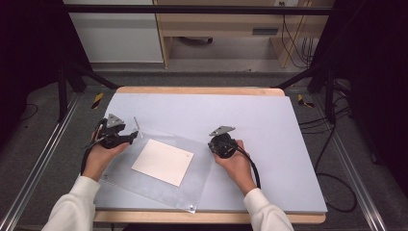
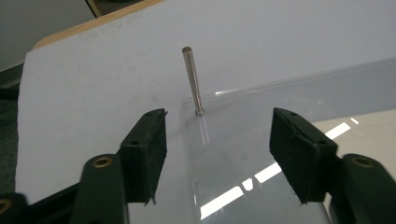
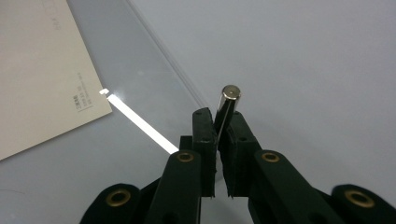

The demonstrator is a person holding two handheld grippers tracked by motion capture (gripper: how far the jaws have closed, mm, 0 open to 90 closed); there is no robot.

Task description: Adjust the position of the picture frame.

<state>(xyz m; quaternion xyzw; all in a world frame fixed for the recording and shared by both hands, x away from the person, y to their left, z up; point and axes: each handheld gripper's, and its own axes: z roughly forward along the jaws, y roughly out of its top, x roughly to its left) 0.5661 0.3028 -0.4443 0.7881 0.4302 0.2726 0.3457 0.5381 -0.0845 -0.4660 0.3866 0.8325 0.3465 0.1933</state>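
Observation:
A clear acrylic sheet (image 1: 154, 190) lies askew on the mat, with a cream paper card (image 1: 162, 161) at its middle. A thin metal pin (image 2: 193, 79) stands upright at the sheet's far left corner. My left gripper (image 2: 219, 154) is open, its jaws on either side of that corner and short of the pin. At the sheet's right corner, my right gripper (image 3: 219, 126) is shut on a second metal pin (image 3: 227, 105), whose round head pokes out above the jaws. In the high view the left gripper (image 1: 130, 138) and the right gripper (image 1: 215, 146) flank the sheet.
A pale grey mat (image 1: 269, 120) covers the wooden table (image 1: 202, 90). A small metal fitting (image 1: 191, 208) sits at the sheet's near corner. The card (image 3: 42, 79) has small print near its edge. Cables and black frame posts stand beyond the table's sides.

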